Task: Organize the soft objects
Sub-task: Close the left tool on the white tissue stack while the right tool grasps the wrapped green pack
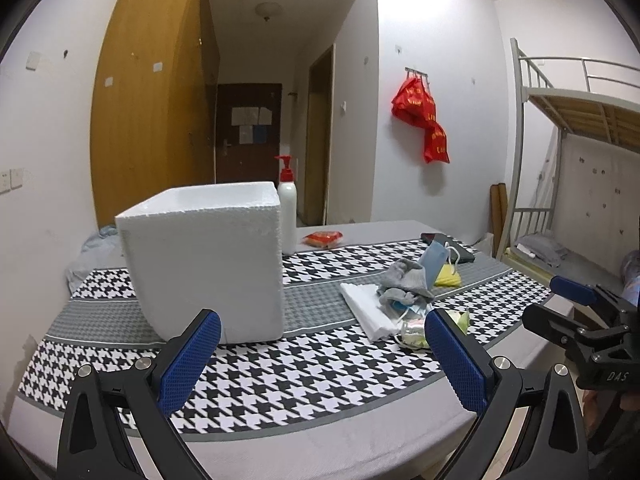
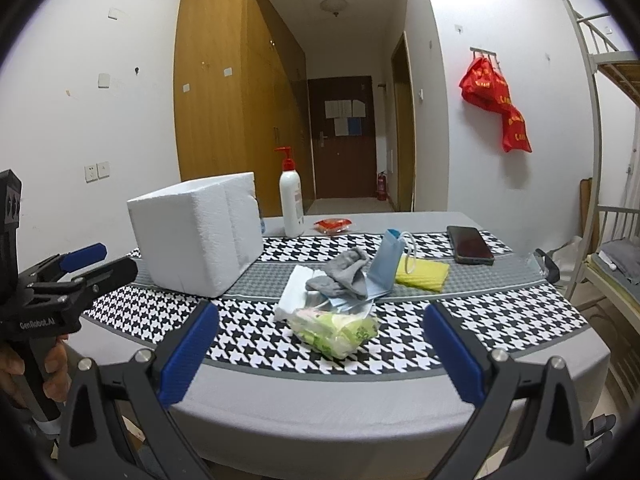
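Right wrist: foam box (image 2: 200, 236) left of sock (image 2: 346, 274), phone (image 2: 470, 245) right

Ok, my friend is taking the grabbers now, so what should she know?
Left gripper: open, holding nothing, hovering near the front edge of the table.
Right gripper: open, holding nothing, aimed at the pile.
White foam box stands on the left of the table. Whether anything is inside cannot be seen.
The pile sits to its right: grey sock, blue masks, yellow cloth, white folded cloth, green-and-white packet.
Done: nothing that shows; all soft things lie on the table.
Left: probably move each soft thing into the box.
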Demonstrator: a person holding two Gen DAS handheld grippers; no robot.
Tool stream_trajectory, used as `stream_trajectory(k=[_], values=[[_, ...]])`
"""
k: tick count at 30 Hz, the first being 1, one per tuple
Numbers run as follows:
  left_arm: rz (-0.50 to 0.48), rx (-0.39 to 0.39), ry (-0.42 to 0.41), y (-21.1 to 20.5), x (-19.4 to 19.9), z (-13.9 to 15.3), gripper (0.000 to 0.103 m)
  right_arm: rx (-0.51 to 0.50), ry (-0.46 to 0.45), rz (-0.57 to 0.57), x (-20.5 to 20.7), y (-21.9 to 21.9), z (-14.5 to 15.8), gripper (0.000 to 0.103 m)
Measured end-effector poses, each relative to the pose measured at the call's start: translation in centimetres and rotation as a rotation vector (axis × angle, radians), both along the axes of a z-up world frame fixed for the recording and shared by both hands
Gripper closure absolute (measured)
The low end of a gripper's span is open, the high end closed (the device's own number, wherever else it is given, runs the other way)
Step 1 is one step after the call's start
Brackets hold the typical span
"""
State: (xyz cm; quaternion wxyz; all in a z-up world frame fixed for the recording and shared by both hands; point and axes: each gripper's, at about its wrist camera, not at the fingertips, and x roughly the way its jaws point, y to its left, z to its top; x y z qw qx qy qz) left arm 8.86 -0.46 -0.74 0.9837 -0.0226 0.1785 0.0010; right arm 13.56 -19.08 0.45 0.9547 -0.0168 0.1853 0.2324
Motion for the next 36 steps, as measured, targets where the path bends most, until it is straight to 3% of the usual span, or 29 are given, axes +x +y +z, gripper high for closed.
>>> stream_trajectory(k=[21,36], values=[[-0.122,0.041,0.132,-1.8,5.1,-0.8,0.001,-0.035,0.126,0.003,4.6,-0.5,-2.3,0.000],[-0.268,0.015,0.272,-2.6,10.7,-1.7,0.001,-0.028,0.192,0.035,7.0,-0.7,-4.0,0.000]])
